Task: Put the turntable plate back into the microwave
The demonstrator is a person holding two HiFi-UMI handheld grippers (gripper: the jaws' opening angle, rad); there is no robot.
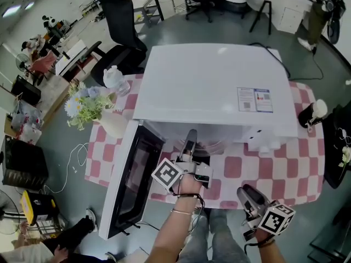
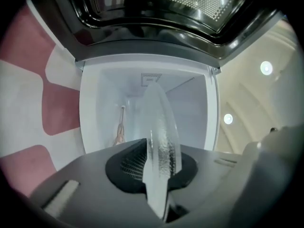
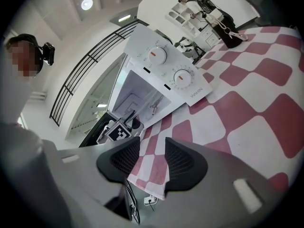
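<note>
Left gripper (image 2: 159, 161) is clamped on the turntable plate (image 2: 160, 122) at the microwave (image 2: 142, 99) mouth; I judge insertion is the step in hand. Next, I must keep it level and seat it centrally. Right gripper (image 3: 152, 161) hangs empty, its 2 jaws apart.

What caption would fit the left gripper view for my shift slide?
Glass turntable plate held edge-on in the shut left gripper, facing the white cavity of the open microwave.

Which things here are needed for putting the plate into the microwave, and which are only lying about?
Needed: turntable plate, microwave, left hand-held gripper holding the plate.
Lying about: flowers, bottle, office chair, empty right hand-held gripper.
</note>
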